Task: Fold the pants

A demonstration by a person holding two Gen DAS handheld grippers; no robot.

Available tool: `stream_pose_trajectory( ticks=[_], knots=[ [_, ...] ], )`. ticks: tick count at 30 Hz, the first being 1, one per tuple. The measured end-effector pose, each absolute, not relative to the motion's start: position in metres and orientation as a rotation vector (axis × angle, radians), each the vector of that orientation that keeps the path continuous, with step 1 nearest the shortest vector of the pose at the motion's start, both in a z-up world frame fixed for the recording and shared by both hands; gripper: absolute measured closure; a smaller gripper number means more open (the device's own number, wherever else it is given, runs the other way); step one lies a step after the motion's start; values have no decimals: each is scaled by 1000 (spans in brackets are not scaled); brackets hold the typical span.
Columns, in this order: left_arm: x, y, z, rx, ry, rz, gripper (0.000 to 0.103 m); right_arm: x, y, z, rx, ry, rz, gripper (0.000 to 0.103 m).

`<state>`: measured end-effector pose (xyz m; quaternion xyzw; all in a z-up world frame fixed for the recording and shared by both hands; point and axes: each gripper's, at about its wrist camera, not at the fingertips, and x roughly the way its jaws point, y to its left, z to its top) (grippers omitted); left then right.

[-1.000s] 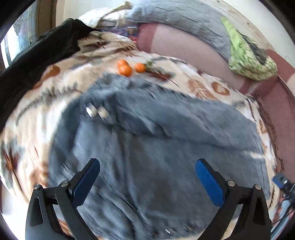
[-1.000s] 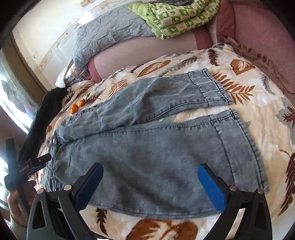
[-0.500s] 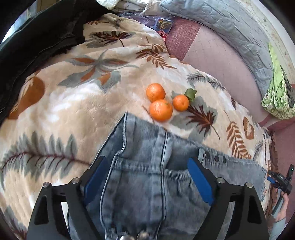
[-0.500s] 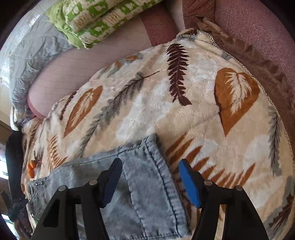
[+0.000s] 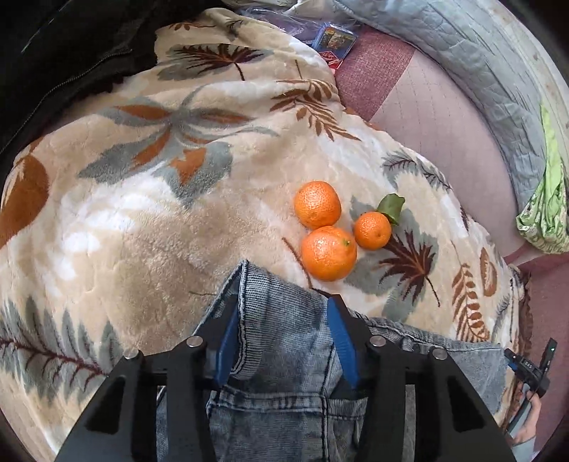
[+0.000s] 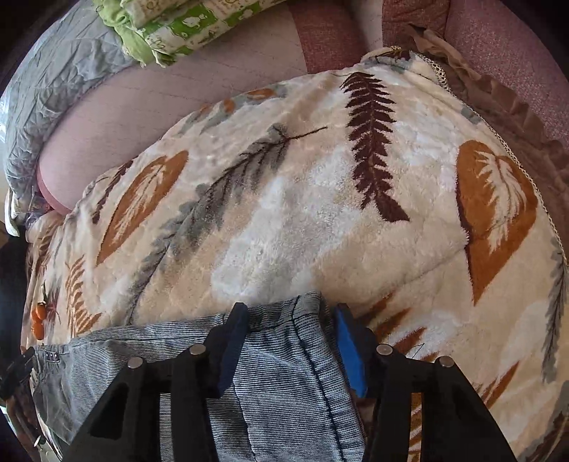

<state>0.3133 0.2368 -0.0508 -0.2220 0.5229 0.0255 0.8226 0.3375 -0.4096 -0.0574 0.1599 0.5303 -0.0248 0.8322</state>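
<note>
Surface: a bed under a cream plush blanket point(image 5: 149, 227) printed with brown, rust and grey leaves; a mauve sheet point(image 5: 441, 117) shows past its far edge.
Room: a grey quilt point(image 5: 473, 53) runs along the far side, a green patterned cloth point(image 6: 185, 25) lies on it, and a reddish padded edge point(image 6: 498, 35) closes the right corner.
Pants: one pair of blue denim pants point(image 5: 284, 341), flat on the blanket at the near edge of both views; the waist corner is in the left view, a leg hem point(image 6: 306, 320) in the right.
Left tool: the left tool point(image 5: 284, 320) straddles the waist corner, blue pads on either side of the denim and closing in; I cannot tell whether they press it yet.
Right tool: the right tool point(image 6: 288, 327) straddles the hem in the same way, jaws closing, grip not clear.
Count: three oranges point(image 5: 327, 252) in a touching cluster, one with a green leaf; two tools; one pair of pants.
Around: the oranges lie just beyond the waist corner; a black garment point(image 5: 71, 53) fills the far left; a small printed packet point(image 5: 334, 39) lies on the sheet.
In the way: only the oranges sit close to the pants.
</note>
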Motion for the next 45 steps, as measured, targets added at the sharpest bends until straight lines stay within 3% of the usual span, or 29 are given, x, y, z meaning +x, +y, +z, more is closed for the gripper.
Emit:
stream_pose_trajectory(
  ticks=[1,2,3,5,7,13,18,22,25,27,29,33,35,37,41,45],
  knots=[
    [317,235,-53,-444,1121,75,83,338,-408,-57,327,1125,-63,59],
    [319,235,-54,-418,1135,106,97,338,-407,-57,312,1124,-78,68],
    [320,235,-55,-416,1140,117,100,337,-405,-56,306,1122,-79,70],
    [318,234,-49,-400,1125,124,101,333,-403,-51,282,1110,-74,82],
    [310,230,-35,-360,1087,126,101,325,-397,-39,247,1078,-81,85],
    [258,227,31,-360,948,52,101,284,-399,18,234,955,-65,85],
    [167,231,88,-384,803,-30,100,205,-403,67,259,827,-19,85],
    [80,243,89,-399,779,-109,100,113,-409,70,271,780,25,85],
    [40,254,51,-359,904,-127,96,55,-411,30,271,880,83,79],
    [29,268,21,-343,1013,-85,92,23,-412,-8,282,996,110,67],
    [21,283,0,-319,1105,15,87,1,-421,-40,292,1092,84,45],
    [20,301,19,-285,1042,170,69,-24,-454,-36,451,1033,0,41],
    [25,286,41,-281,959,113,58,-23,-465,-22,545,975,6,33],
    [32,256,56,-236,902,49,47,-12,-463,-15,580,967,34,31],
    [48,185,53,-100,864,-60,46,25,-441,-27,605,1042,59,31],
    [64,150,0,-15,969,-55,46,13,-445,-48,708,1053,-60,31]
  ],
)
